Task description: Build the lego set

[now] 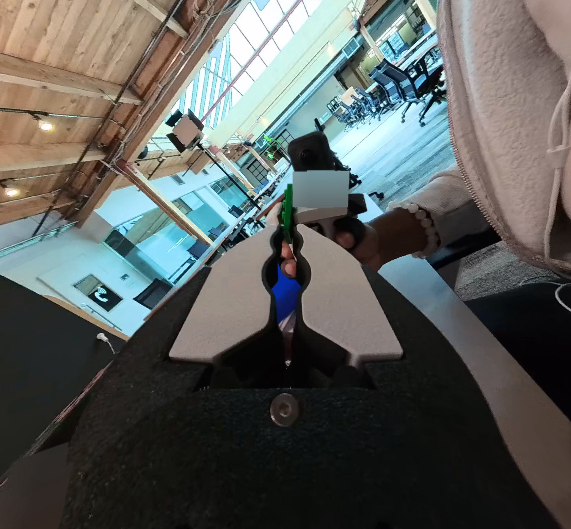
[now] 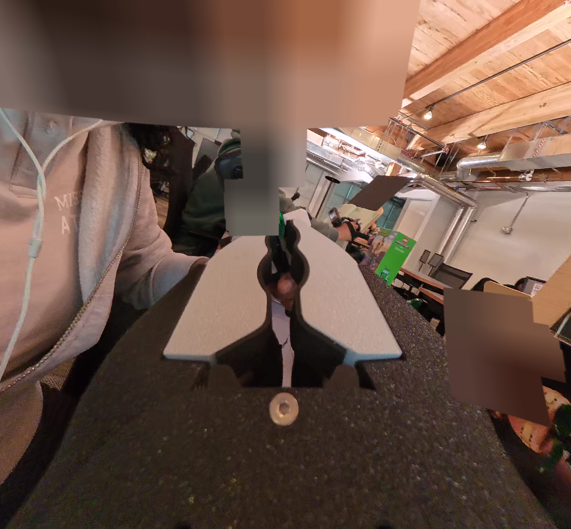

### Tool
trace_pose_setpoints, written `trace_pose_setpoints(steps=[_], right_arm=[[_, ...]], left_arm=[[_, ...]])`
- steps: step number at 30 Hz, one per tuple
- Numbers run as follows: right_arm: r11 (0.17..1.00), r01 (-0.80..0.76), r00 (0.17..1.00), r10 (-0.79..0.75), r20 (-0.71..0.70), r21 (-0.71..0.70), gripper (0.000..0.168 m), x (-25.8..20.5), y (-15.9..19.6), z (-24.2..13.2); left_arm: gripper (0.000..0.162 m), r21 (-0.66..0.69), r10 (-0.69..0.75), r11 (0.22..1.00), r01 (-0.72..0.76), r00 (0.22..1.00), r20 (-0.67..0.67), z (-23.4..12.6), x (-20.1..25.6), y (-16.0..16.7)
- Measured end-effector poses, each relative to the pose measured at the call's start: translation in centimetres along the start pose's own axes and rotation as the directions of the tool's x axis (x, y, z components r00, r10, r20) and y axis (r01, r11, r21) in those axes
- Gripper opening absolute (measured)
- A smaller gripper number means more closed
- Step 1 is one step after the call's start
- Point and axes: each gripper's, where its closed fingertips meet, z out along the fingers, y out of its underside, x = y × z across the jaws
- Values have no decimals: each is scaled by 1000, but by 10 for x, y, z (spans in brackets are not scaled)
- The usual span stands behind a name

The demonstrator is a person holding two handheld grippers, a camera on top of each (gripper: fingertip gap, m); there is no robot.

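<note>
In the left wrist view my left gripper (image 1: 286, 231) is shut on a thin green lego piece (image 1: 288, 208), which stands on edge out of the fingertips. My right gripper (image 1: 298, 216) comes in from the right, held by a hand (image 1: 355, 239), and its grey finger (image 1: 321, 214) touches the same green piece. In the right wrist view my right gripper (image 2: 283, 231) has its jaws nearly together, and a sliver of the green piece (image 2: 281, 223) shows at the tips. A blur patch hides part of the tips there. Both grippers are lifted off the table.
The person's beige zip hoodie (image 1: 509, 112) fills the right side. A white table (image 1: 432, 297) and something blue (image 1: 285, 294) lie below the grippers. A green lego box (image 2: 392, 254) stands behind. Office chairs (image 1: 401, 81) and a light panel (image 1: 185, 134) are far off. Only a small space, under 4 cm, lies between the two pairs of fingers.
</note>
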Motion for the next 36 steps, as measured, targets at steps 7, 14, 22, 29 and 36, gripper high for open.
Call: trace_pose_setpoints(steps=[7, 14, 22, 29, 36], right_arm=[[996, -6, 997, -1, -74, -84, 10, -1, 10, -15], [916, 92, 972, -167, -164, -389, 22, 11, 27, -39], [451, 366, 838, -540, 78, -814, 20, 21, 65, -32], [308, 429, 768, -619, 164, -849, 7, 30, 77, -32], [708, 299, 883, -459, -95, -640, 6, 24, 48, -27]], left_arm=[[4, -76, 31, 996, -35, 998, -52, 3, 10, 11], [4, -303, 210, 928, -217, 976, -55, -5, -2, 40], [5, -534, 426, 721, -442, 890, -163, -9, -5, 77], [5, -553, 462, 680, -481, 867, -187, -10, -5, 77], [18, -427, 413, 816, -389, 910, -38, -4, -12, 53]])
